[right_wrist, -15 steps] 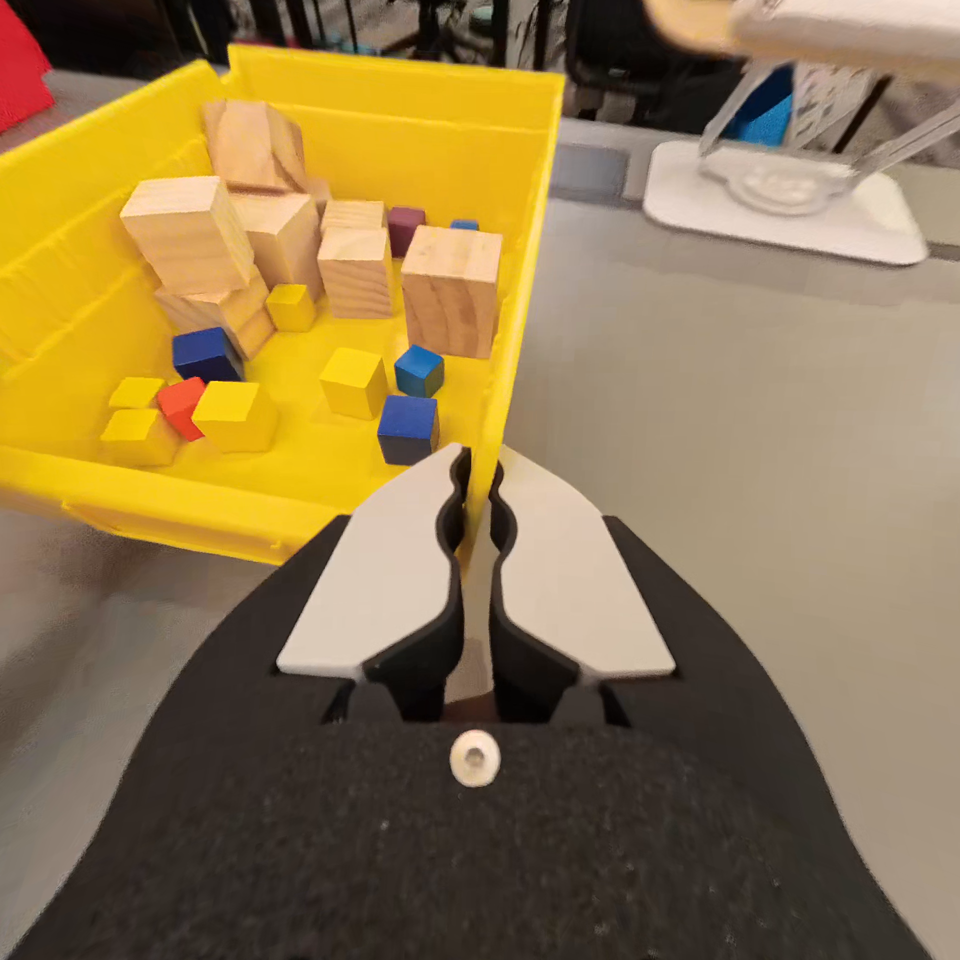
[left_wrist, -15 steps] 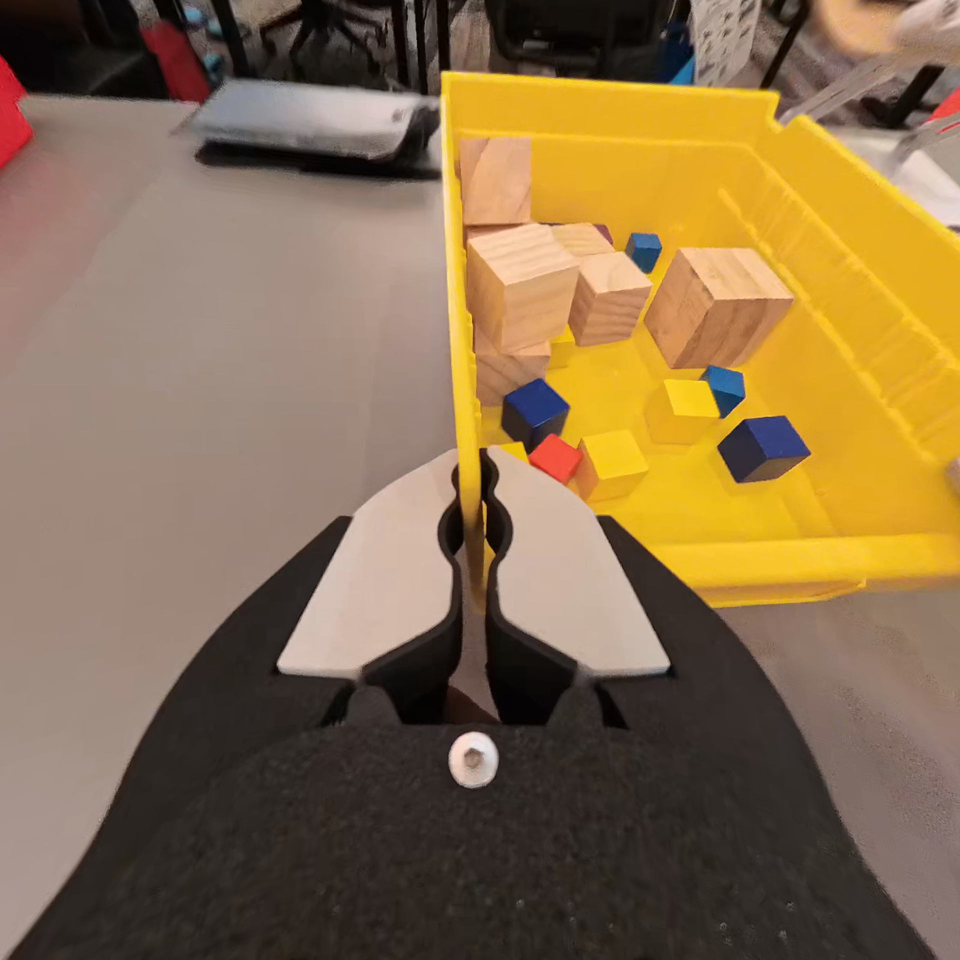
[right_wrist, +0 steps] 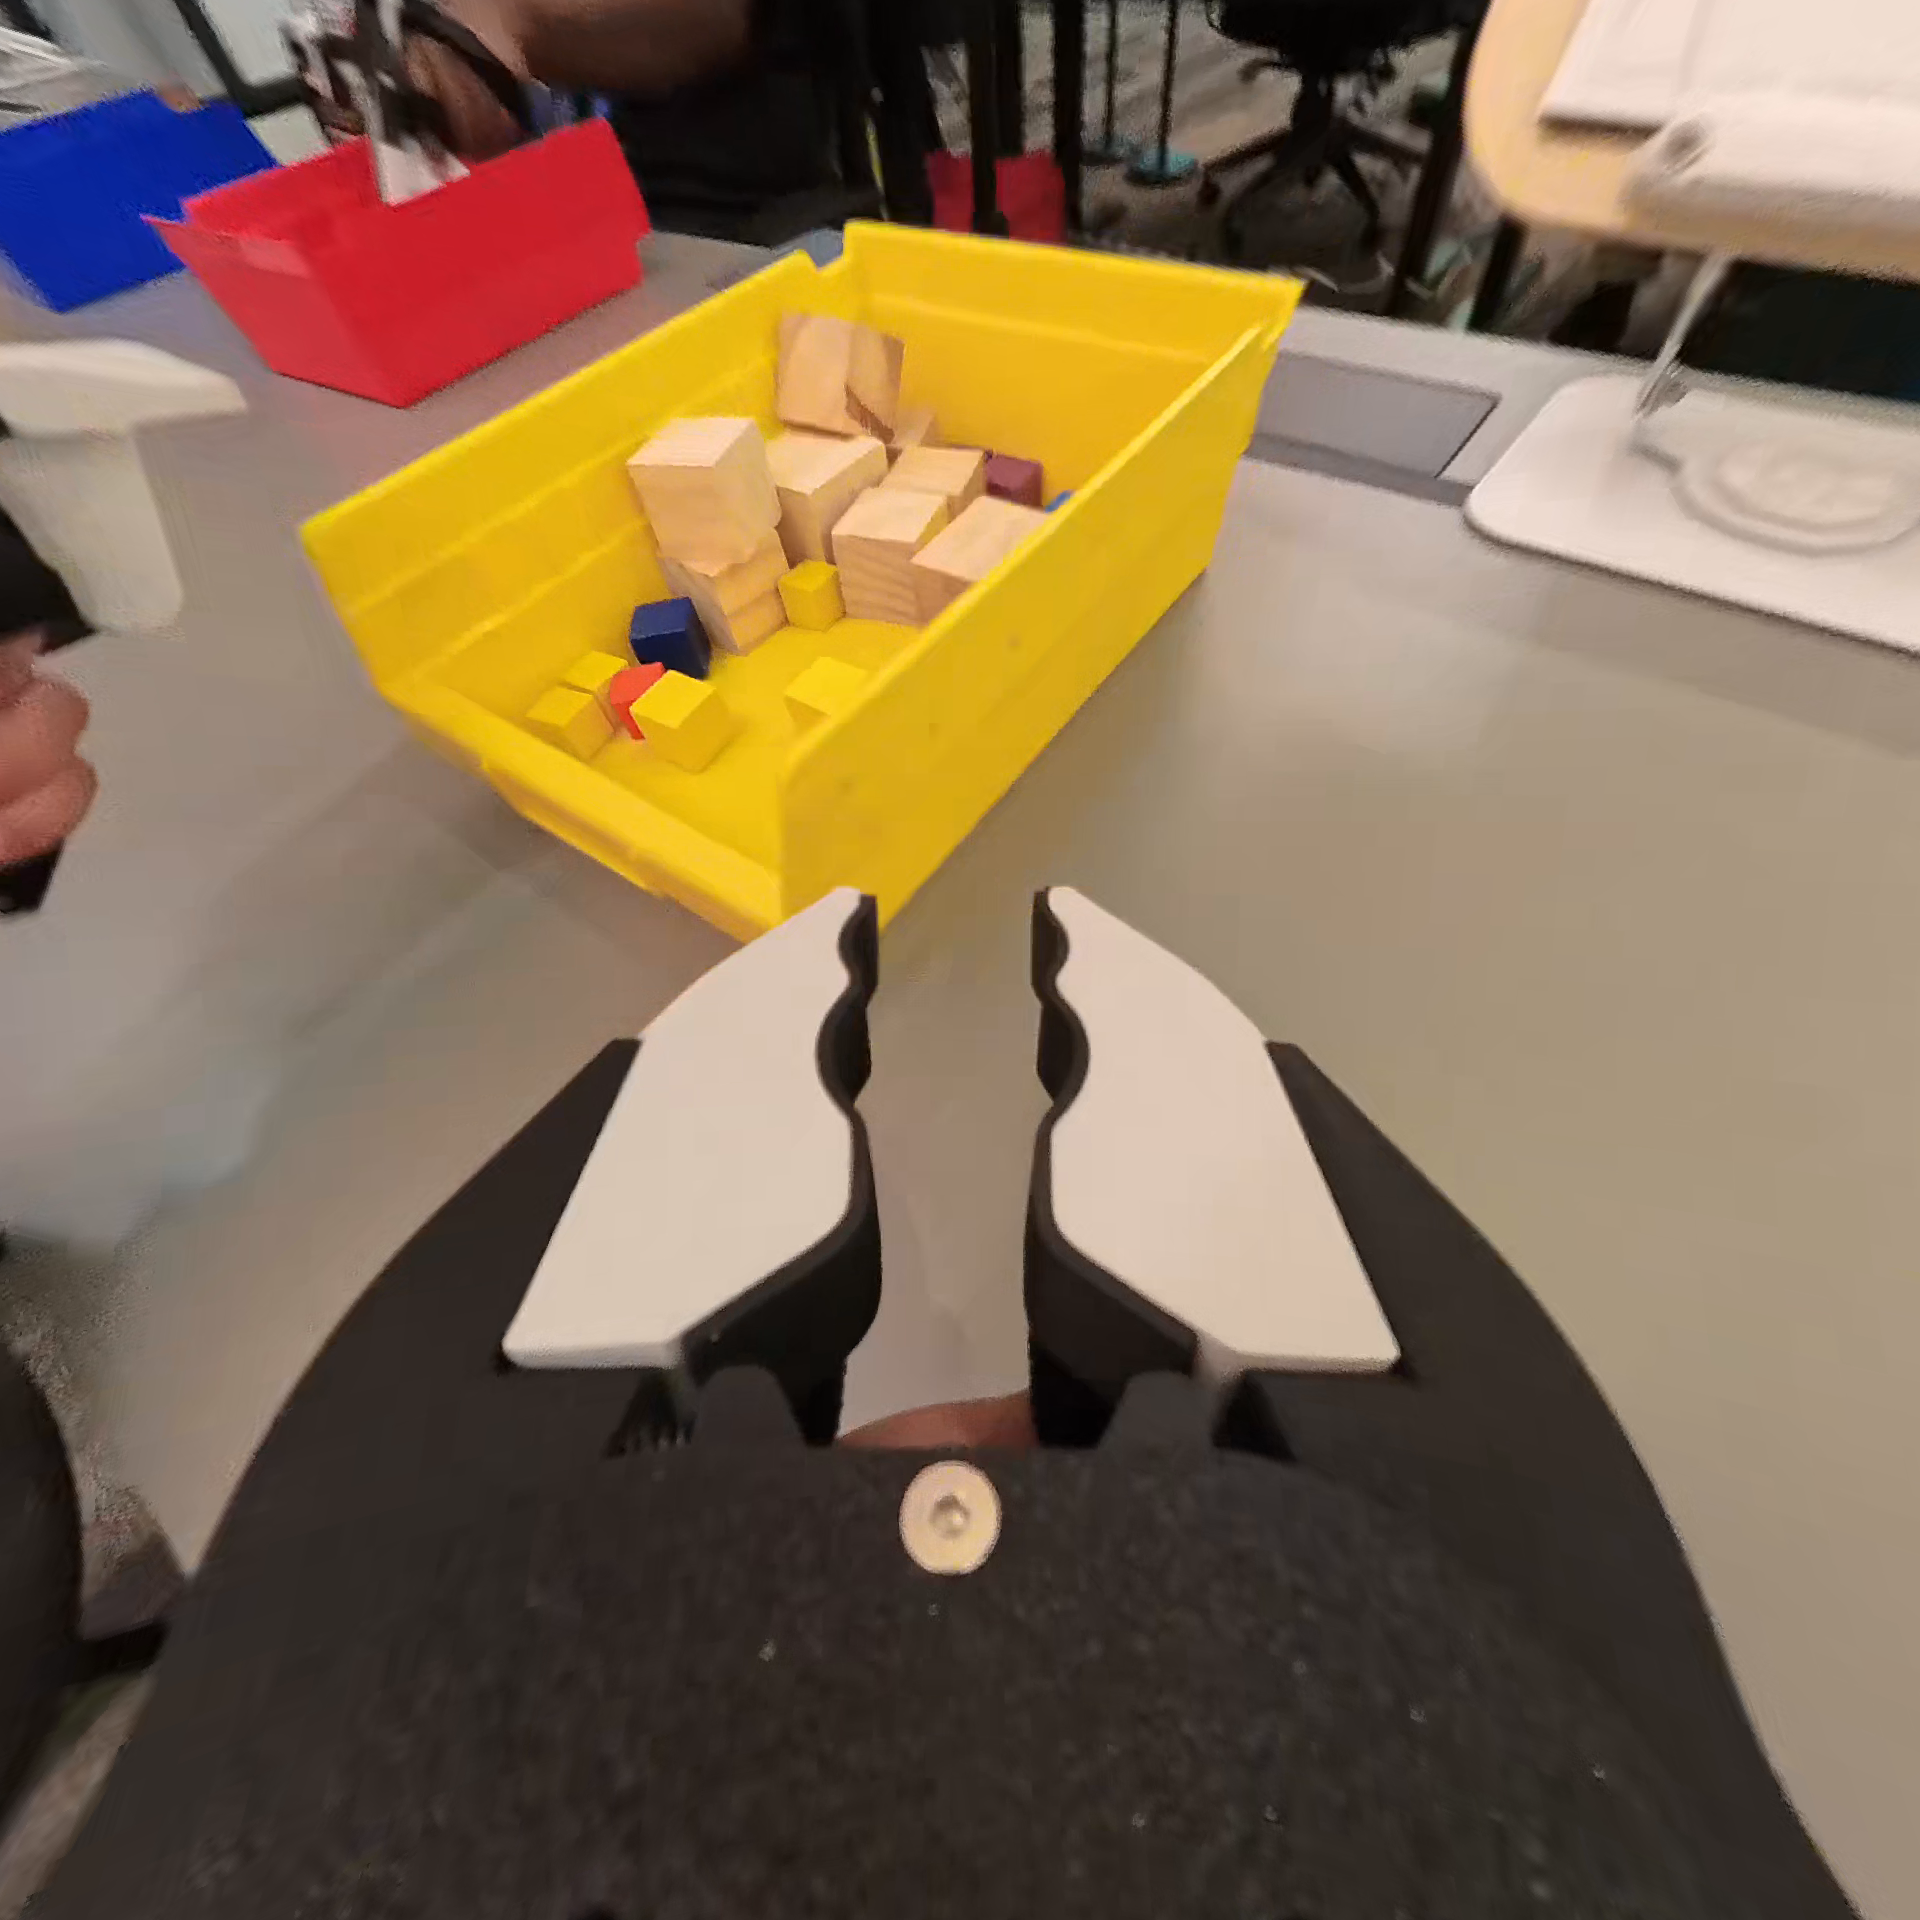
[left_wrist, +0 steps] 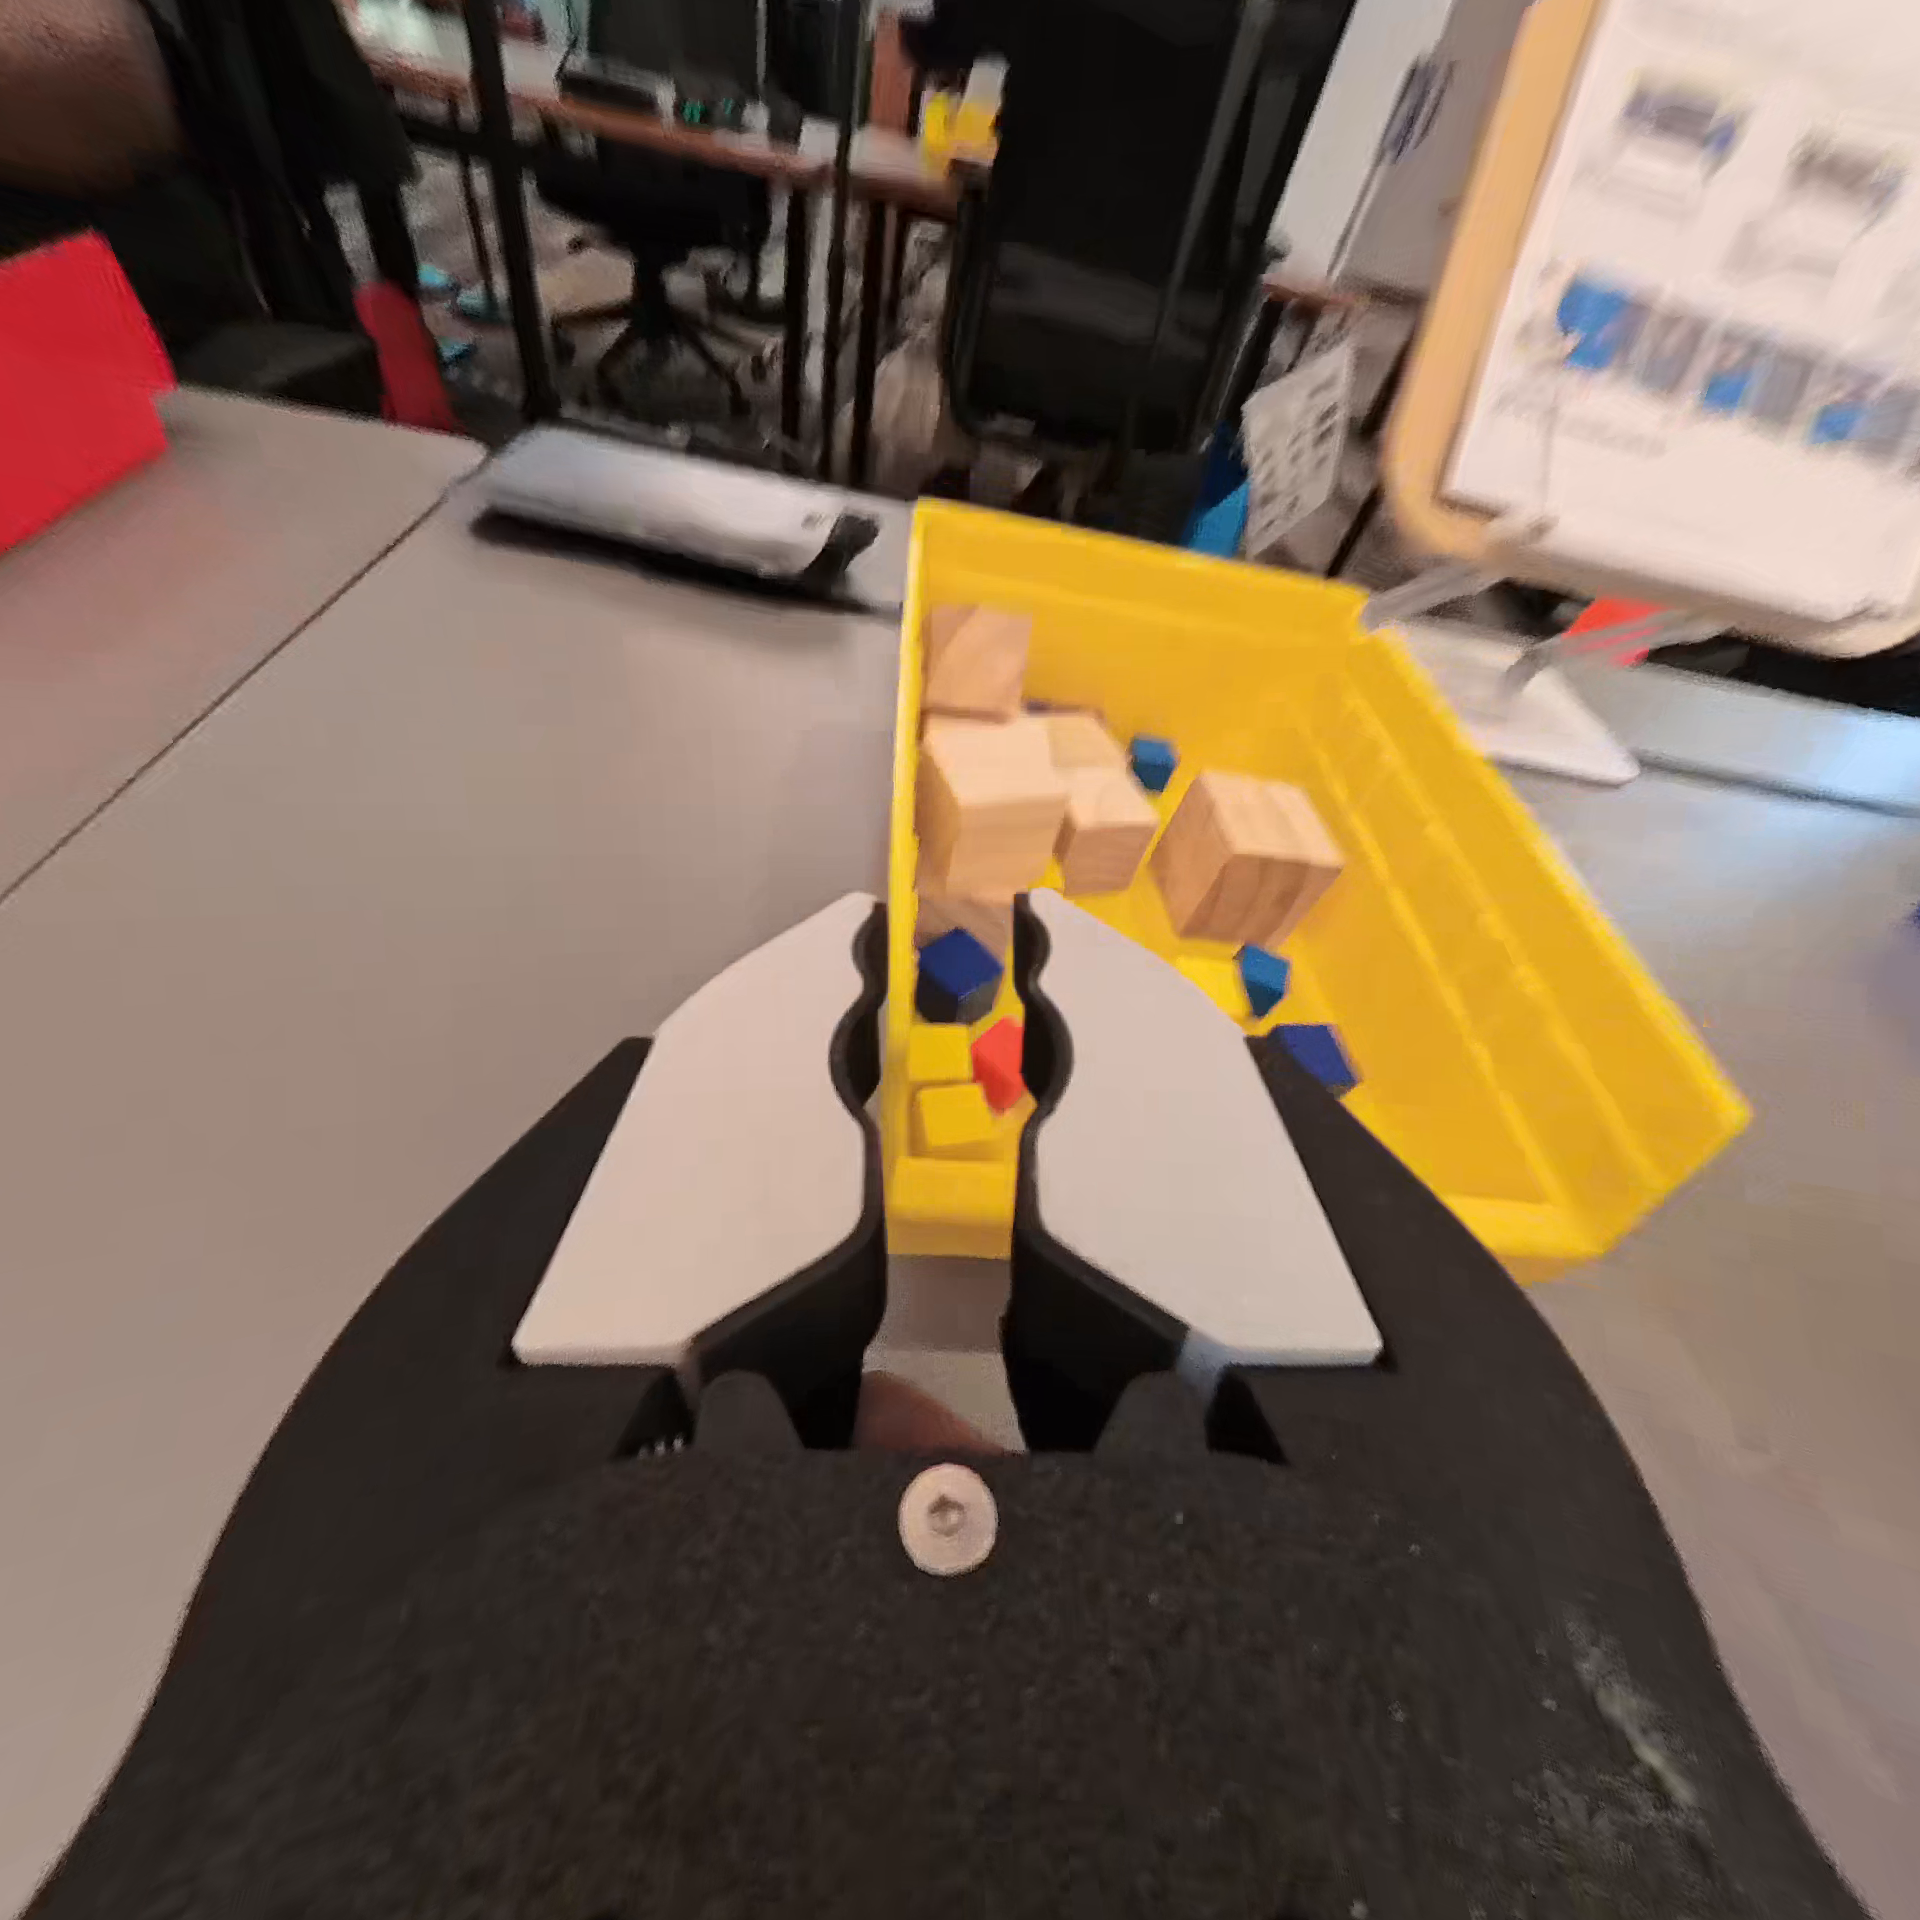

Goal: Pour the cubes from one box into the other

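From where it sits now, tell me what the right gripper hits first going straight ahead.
Probably the yellow box: its near corner lies just past the open right gripper, slightly left of centre. Depth is unclear, so it could skim the table alongside instead.

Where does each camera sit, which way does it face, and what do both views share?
Left wrist view: on the left tongs, open, facing along the yellow box's left wall.
Right wrist view: on the right tongs, open and back from the box's near corner, facing it; a hand shows at the left edge.
Both share the box and its wooden cubes.
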Motion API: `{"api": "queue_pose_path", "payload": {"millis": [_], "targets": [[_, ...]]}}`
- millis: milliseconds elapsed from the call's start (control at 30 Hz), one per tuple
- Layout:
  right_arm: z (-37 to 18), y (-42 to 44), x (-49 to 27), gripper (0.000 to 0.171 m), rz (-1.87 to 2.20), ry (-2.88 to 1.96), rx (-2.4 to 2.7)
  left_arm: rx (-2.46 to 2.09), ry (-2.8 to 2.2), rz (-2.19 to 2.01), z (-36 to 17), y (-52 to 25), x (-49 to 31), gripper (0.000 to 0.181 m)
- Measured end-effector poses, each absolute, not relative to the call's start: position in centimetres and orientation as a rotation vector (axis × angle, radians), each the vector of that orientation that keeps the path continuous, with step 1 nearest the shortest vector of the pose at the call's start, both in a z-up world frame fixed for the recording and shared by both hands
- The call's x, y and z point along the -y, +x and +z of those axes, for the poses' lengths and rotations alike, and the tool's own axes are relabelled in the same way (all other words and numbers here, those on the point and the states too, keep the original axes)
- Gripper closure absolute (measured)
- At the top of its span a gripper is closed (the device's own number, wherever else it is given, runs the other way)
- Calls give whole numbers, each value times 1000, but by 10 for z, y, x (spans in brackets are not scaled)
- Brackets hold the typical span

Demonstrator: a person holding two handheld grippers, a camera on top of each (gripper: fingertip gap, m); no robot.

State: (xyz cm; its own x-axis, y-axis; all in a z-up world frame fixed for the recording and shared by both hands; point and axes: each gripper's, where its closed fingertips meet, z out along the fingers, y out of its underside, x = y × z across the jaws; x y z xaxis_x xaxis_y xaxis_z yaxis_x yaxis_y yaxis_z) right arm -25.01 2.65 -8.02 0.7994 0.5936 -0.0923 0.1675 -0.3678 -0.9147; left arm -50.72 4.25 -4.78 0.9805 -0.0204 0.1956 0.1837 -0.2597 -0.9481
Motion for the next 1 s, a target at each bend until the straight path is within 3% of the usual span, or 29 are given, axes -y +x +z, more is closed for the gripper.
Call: {"api": "queue_pose_path", "payload": {"millis": [167,300,433,667,1000], "targets": [[-71,-86,-16,144,293,-1895,536,12,-1808,-379,-38,-452,-12,150],[-78,75,1,143,72,-1890,299,-6,-1875,-441,-68,-402,16,149],[-94,172,15,144,67,-1880,80,52,-1941,-374,-104,-379,20,150],[-123,191,7,143,39,-1950,20,-15,-1992,-257,-121,-373,10,150],[-113,189,3,146,-10,-1888,31,-45,-2002,-278,-126,-370,13,150]]}}
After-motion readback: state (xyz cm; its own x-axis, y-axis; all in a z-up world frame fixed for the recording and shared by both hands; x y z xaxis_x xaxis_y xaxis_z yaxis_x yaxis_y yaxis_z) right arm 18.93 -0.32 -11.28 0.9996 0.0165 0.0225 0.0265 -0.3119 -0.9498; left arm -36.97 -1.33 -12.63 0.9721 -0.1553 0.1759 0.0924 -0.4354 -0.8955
